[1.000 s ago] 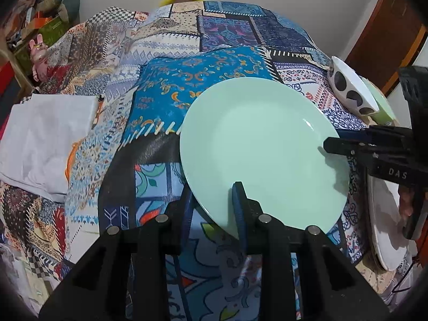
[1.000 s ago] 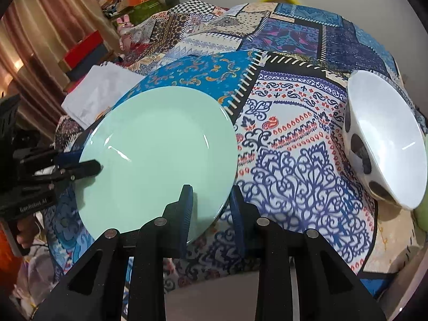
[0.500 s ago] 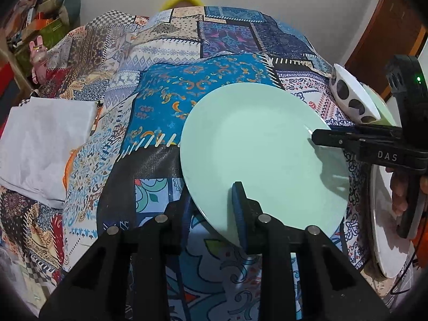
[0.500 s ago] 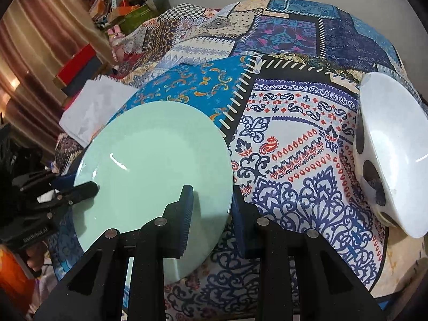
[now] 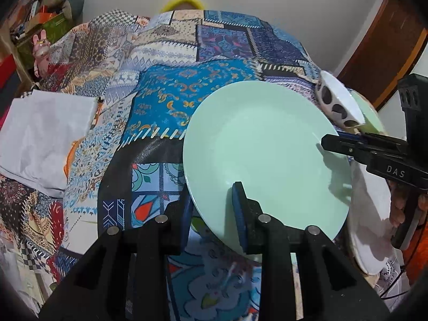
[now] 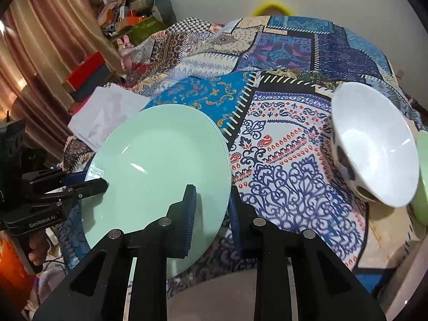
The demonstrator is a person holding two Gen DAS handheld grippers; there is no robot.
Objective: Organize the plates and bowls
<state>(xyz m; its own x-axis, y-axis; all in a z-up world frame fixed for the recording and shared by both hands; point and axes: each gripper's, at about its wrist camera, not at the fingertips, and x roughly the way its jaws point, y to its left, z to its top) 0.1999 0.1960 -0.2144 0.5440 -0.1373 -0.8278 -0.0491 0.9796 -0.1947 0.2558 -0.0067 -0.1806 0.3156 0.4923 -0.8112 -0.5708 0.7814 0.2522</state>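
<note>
We have the mint plate off the patchwork bed | left tool clamps its near rim | right tool, jaws just closing, pinches the opposite rim

Black plastic left gripper, blue ribbed pads, silver screws, right gripper lettered "DAS"

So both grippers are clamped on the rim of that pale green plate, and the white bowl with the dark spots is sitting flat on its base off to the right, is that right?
Not quite. The white spotted bowl is not flat on its base: it is tipped on its side, as the right wrist view shows. The rest holds: the left gripper and the right gripper both clamp the rim of the pale green plate.
</note>
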